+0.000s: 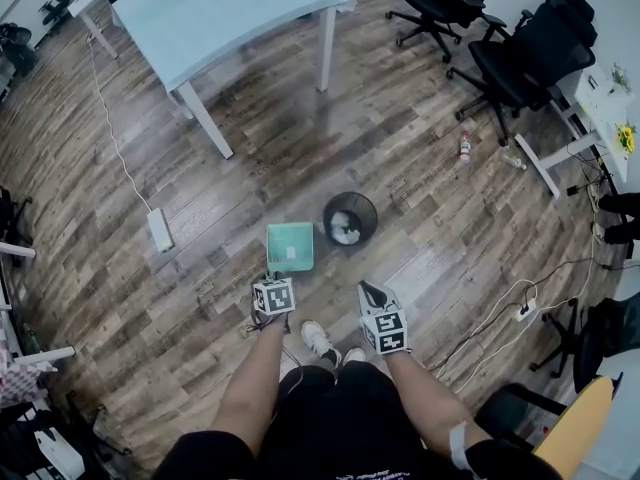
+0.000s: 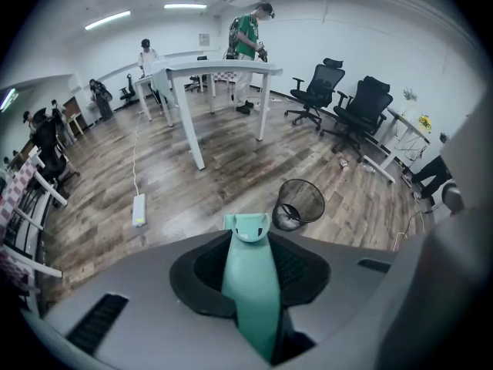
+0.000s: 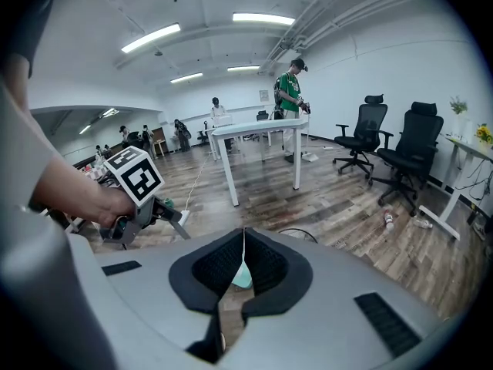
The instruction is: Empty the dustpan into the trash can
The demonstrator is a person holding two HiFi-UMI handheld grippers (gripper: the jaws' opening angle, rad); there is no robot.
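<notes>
We see the left gripper [image 1: 271, 278] with its two dark padded fingers [image 2: 204, 272] partly spread and clamped on the long handle of the teal plastic dustpan [image 1: 290, 246], which runs up between them in the left gripper view. The pan end sits low over the floor, just left of the round black wire-mesh trash can [image 1: 350, 218]; we cannot tell whether it touches the boards. The can stands upright with crumpled white waste in its bottom. The right gripper [image 3: 244, 254] has its pads pressed together into a thin seam with nothing between them, and it hangs to the right of the left one, apart from the pan and the can. Under everything is a brown wood-plank floor [image 1: 420, 268]. On it we make out a white power strip [image 1: 159, 228] on a long cord and a small plastic bottle [image 1: 465, 146]. A white-legged table with a pale top [image 1: 220, 8] stands beyond, and black office chairs [image 1: 530, 48] are at the far right.
</notes>
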